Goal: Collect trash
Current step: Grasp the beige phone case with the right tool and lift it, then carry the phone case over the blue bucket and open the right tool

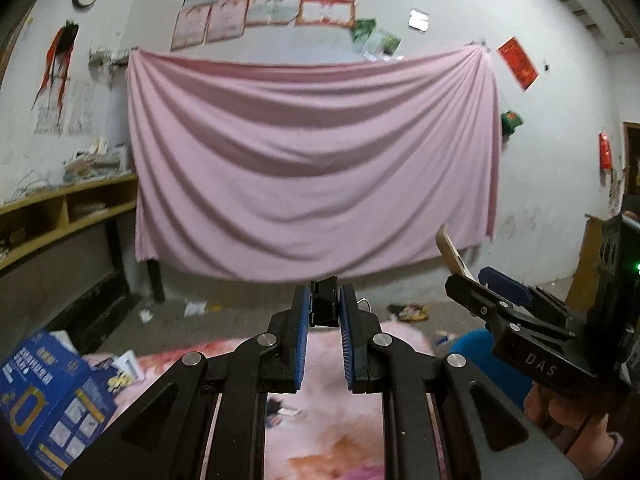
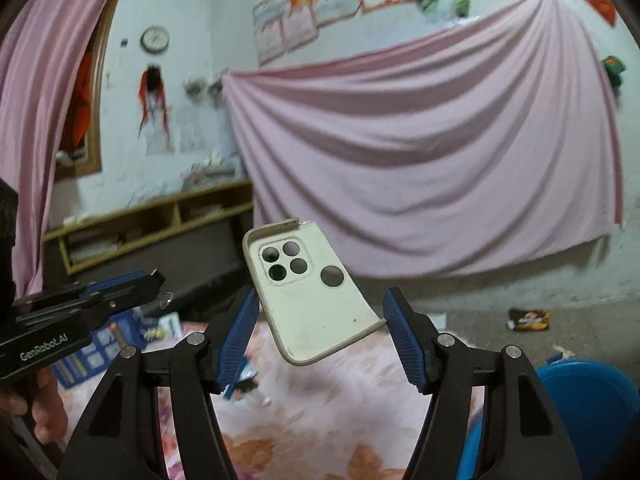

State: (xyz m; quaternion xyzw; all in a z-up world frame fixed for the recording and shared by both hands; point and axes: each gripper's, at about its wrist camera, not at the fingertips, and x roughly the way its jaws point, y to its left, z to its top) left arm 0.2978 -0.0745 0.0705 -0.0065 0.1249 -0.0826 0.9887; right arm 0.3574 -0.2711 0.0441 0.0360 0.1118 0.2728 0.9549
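Note:
A cream phone case (image 2: pixel 316 304) with camera cut-outs stands upright between the blue pads of my right gripper (image 2: pixel 322 296), which is shut on it by its two lower edges. In the left wrist view that case (image 1: pixel 450 252) sticks up from the right gripper (image 1: pixel 468 278). My left gripper (image 1: pixel 325 296) is shut on a small black binder clip (image 1: pixel 325 300) held at its fingertips. The right wrist view shows the left gripper (image 2: pixel 160 280) at the left edge, the clip's metal handle (image 2: pixel 165 300) poking out. Both grippers are raised and point at the wall.
A blue bin (image 2: pixel 580 392) stands at lower right, beside the floral pink bedding (image 2: pixel 320 400). A blue carton (image 1: pixel 40 396) lies at the left. A snack wrapper (image 2: pixel 528 319) and paper scraps (image 1: pixel 194 307) litter the floor. A pink sheet (image 1: pixel 312 160) hangs ahead, a wooden shelf (image 1: pixel 68 212) to its left.

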